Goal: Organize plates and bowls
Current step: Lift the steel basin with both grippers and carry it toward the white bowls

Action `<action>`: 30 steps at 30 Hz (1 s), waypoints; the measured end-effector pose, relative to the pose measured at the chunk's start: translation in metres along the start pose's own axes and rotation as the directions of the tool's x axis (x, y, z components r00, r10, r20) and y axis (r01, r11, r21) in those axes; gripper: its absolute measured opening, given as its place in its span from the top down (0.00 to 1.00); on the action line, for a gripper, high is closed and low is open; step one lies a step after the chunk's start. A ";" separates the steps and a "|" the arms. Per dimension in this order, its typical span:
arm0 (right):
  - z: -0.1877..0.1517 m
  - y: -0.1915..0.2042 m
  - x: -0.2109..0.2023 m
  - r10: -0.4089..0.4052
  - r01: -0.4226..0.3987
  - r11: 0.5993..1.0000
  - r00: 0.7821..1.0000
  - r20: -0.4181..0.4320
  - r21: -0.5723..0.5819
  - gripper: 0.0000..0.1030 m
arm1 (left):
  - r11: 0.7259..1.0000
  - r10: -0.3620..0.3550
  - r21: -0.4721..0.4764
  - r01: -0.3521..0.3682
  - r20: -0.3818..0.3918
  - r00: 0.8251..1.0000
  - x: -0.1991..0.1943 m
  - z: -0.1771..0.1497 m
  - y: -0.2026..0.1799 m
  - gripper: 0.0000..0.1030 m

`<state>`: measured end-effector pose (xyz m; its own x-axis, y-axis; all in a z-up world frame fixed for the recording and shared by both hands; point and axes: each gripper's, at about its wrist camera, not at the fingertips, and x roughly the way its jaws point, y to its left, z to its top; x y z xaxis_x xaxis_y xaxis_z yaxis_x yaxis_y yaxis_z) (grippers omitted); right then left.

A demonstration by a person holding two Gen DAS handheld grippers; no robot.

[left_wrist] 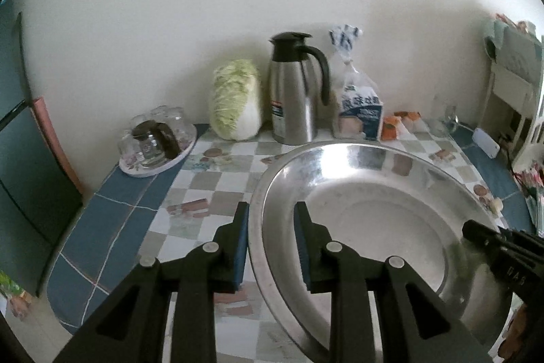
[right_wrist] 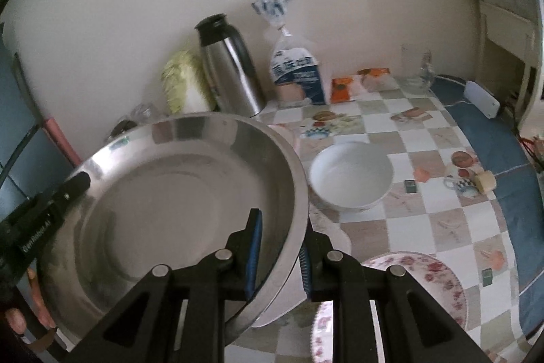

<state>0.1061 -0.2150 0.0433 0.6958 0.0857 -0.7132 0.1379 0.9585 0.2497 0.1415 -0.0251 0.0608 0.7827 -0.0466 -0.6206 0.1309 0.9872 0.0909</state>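
The large steel basin (right_wrist: 176, 193), nothing in it, is tilted above the checked tablecloth (right_wrist: 442, 227). The left gripper (left_wrist: 270, 240) straddles its left rim, pads apart either side; the right gripper (right_wrist: 278, 247) does likewise on the right rim. Whether either actually pinches the metal I cannot tell. An empty white bowl (right_wrist: 352, 179) sits just beside; a floral plate (right_wrist: 438, 274) lies nearer. A tray (left_wrist: 159, 164) holds upturned glasses (left_wrist: 153, 135).
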 end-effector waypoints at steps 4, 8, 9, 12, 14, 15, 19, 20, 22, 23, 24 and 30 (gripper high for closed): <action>-0.002 -0.017 0.005 -0.024 0.024 1.000 1.000 -0.010 0.017 0.79 | 1.000 -0.030 0.001 0.030 -0.051 0.998 0.019 -0.002 -0.016 0.75; -0.011 -0.035 0.015 -0.046 0.047 0.999 0.998 -0.051 0.014 0.79 | 0.998 -0.057 0.019 0.059 -0.107 0.993 0.036 -0.008 -0.032 0.75; -0.012 -0.039 0.018 -0.061 0.062 0.998 0.996 -0.060 0.012 0.79 | 0.997 -0.061 0.033 0.066 -0.121 0.991 0.041 -0.012 -0.038 0.75; -0.018 -0.050 0.026 -0.083 0.084 0.996 0.993 -0.085 0.014 0.78 | 0.996 -0.061 0.056 0.070 -0.155 0.986 0.052 -0.021 -0.047 0.75; -0.023 -0.053 0.032 -0.094 0.095 0.996 0.989 -0.110 0.004 0.79 | 0.995 -0.076 0.044 0.085 -0.184 0.980 0.059 -0.029 -0.047 0.75; -0.026 -0.053 0.034 -0.097 0.097 0.995 0.988 -0.119 -0.002 0.79 | 0.995 -0.082 0.036 0.091 -0.200 0.976 0.063 -0.032 -0.046 0.75; -0.031 -0.054 0.041 -0.101 0.100 0.995 0.984 -0.146 -0.013 0.79 | 0.995 -0.089 0.030 0.100 -0.247 0.965 0.074 -0.044 -0.045 0.75; -0.032 -0.053 0.043 -0.105 0.103 0.995 0.983 -0.150 -0.019 0.79 | 0.994 -0.088 0.035 0.100 -0.251 0.964 0.075 -0.046 -0.045 0.75; -0.034 -0.051 0.046 -0.113 0.110 0.993 0.981 -0.159 -0.032 0.79 | 0.994 -0.080 0.049 0.096 -0.258 0.963 0.077 -0.050 -0.046 0.75; -0.035 -0.051 0.047 -0.115 0.110 0.993 0.980 -0.162 -0.036 0.79 | 0.994 -0.077 0.055 0.095 -0.264 0.962 0.079 -0.052 -0.046 0.75; -0.035 -0.050 0.048 -0.115 0.110 0.993 0.979 -0.165 -0.040 0.79 | 0.994 -0.078 0.057 0.097 -0.269 0.960 0.080 -0.053 -0.045 0.75; -0.040 -0.043 0.056 -0.113 0.103 0.993 0.976 -0.188 -0.065 0.78 | 0.994 -0.071 0.055 0.091 -0.294 0.953 0.086 -0.060 -0.036 0.75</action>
<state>0.1107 -0.2402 -0.0335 0.5309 0.0262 -0.8470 0.1629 0.9777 0.1323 0.1673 -0.0555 -0.0427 0.5583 -0.0694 -0.8267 0.2348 0.9690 0.0773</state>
